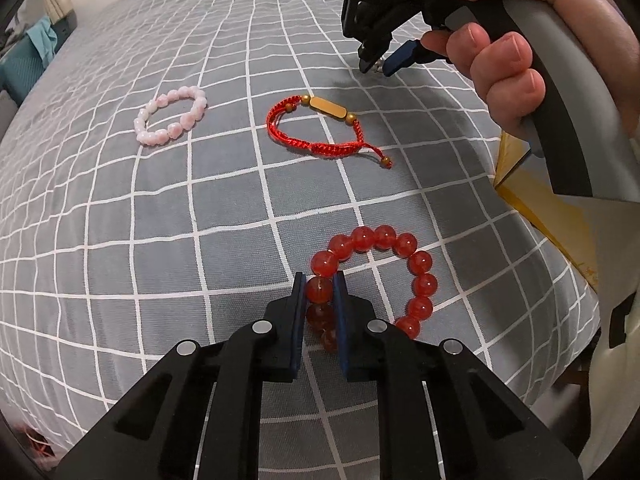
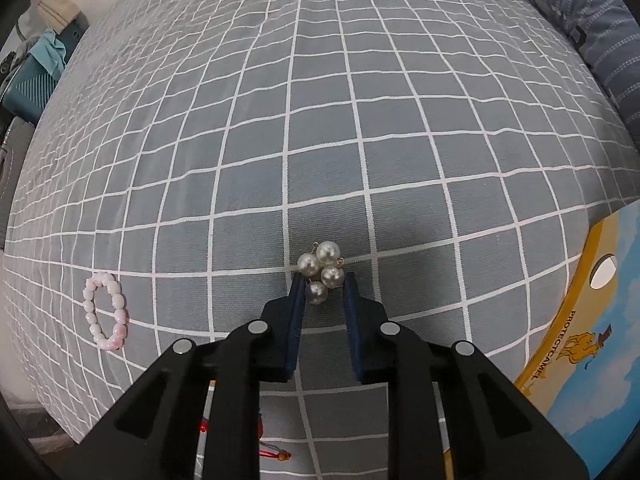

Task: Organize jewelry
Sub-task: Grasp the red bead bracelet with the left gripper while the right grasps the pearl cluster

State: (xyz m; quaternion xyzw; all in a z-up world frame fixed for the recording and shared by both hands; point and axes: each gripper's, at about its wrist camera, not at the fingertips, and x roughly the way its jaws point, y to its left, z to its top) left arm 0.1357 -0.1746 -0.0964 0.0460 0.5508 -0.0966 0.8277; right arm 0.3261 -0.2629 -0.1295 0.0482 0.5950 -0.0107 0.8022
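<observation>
In the left wrist view, the left gripper (image 1: 320, 280) is closed down on the red bead bracelet (image 1: 384, 276): one large translucent red bead sits squeezed between the two blue-padded fingers (image 1: 298, 312), touching both, with two more beads of the same strand running back down the narrow gap. The rest of the loop curls out to the right of the fingertips and lies on the grey bedsheet (image 1: 160, 240) with its white grid.

Beyond it, nearer the middle of the sheet, lies the red braided cord bracelet (image 1: 320, 130), with a flat gold bar and small gold beads on its far side and a loose tail ending in a bead on the right. Further left rests the pink bead bracelet (image 1: 172, 114), well apart from both grippers.

At the top right, the right hand (image 1: 520, 40) grips the grey handle of the right gripper (image 1: 376, 66), whose tips point down at the sheet around something small and pale.

The right wrist view shows that item plainly: a pearl cluster (image 2: 322, 270) of four white pearls on gold wire. The lowest pearl sits just inside the fingertips, against the left pad; a gap remains to the right one, so the jaws stand partly open and hold nothing firmly. A yellow-edged illustrated box (image 2: 588, 344) lies at the right.
</observation>
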